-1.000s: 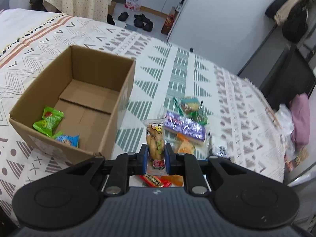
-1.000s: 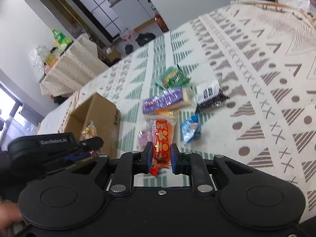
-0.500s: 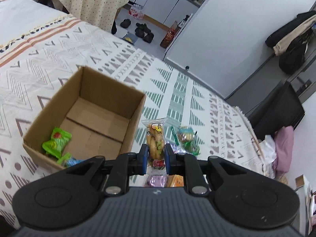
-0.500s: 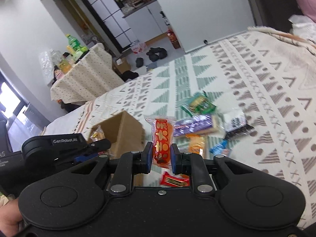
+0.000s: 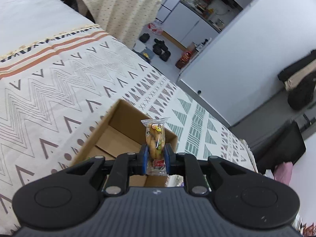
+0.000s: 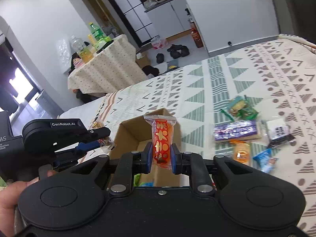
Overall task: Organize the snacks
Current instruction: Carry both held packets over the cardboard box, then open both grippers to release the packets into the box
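Two snacks are being carried to the cardboard box [image 5: 110, 138] at frame centre: a yellow packet [image 5: 156, 142] clenched in the left gripper [image 5: 156, 158], an orange packet [image 6: 163, 142] in the right gripper [image 6: 162, 158]. Release over the box is judged next.

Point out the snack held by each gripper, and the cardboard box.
Yellow biscuit packet [image 5: 155, 138], left wrist view, on the clear wrapper's middle above the pads.
Red-orange snack packet [image 6: 162, 138], right wrist view, on its printed front.
Cardboard box [image 5: 102, 124], left wrist view, on its left wall.
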`<state>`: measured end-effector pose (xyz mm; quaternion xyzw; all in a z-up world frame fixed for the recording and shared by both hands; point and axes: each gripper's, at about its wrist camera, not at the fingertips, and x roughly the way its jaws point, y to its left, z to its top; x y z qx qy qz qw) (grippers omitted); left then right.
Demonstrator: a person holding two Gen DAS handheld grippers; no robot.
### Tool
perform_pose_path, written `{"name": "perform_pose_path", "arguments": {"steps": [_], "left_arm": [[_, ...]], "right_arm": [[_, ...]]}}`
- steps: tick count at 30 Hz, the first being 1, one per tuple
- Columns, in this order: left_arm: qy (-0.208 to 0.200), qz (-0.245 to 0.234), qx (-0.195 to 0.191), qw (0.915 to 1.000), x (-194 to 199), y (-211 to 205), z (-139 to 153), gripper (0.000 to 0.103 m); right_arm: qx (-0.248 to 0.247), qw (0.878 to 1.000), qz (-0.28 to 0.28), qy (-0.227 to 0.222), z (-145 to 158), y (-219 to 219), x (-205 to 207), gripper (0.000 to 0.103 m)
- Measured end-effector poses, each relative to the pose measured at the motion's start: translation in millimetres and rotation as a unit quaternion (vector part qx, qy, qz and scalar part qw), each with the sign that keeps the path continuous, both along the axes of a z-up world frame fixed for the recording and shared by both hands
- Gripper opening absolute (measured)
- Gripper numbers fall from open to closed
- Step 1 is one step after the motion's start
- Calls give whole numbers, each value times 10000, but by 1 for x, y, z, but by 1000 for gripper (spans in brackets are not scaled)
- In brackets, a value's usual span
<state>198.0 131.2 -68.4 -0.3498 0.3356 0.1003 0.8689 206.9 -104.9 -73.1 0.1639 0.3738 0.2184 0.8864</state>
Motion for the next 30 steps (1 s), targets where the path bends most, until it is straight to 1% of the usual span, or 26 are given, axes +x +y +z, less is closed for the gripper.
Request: {"name": "perform_pose_path", "arguments": {"steps": [5,13,15,19,20,21,22,23,24,25,26,27,28,30], "left_arm": [[55,125,-61,9999,0,14,-6,17],[496,133,-48,9987,10,14,-32,17],[596,113,-9,9982,12,12,-36,18],[649,34,106,9978,14,7,-38,25],[668,48,144,9977,14,7,-38,31],[687,68,175,9975,14,6,-37,39],[688,90,202,9974,14,5,-37,43],[686,115,236,9973,13,5,-36,49],[685,137,281,9972,12,4,-35,56],[677,147,320,9971,12,3,-34,58],[656,129,357,9971,11,1,-32,65],[630,84,379,9973,11,-1,-32,70],[612,27,391,9974,12,-4,-30,72],[597,-88,466,9971,13,-13,-27,75]], "right_arm": [[12,9999,146,74,-6,23,8,19],[-25,9995,245,207,-18,47,21,19],[-41,9993,259,254,-22,50,25,19],[-109,9990,304,296,-25,56,31,19],[-91,9989,347,301,-25,57,32,19],[-64,9988,375,310,-26,57,32,21],[-67,9990,340,298,-26,56,32,22],[-90,9990,300,304,-25,55,32,23],[-87,9991,279,314,-24,52,32,28],[-58,9992,258,306,-24,48,31,33],[-47,9993,229,291,-23,44,29,35],[-65,9994,192,268,-21,40,27,41],[-95,9996,143,243,-20,36,26,46],[-128,9997,53,205,-18,27,22,52]]}}
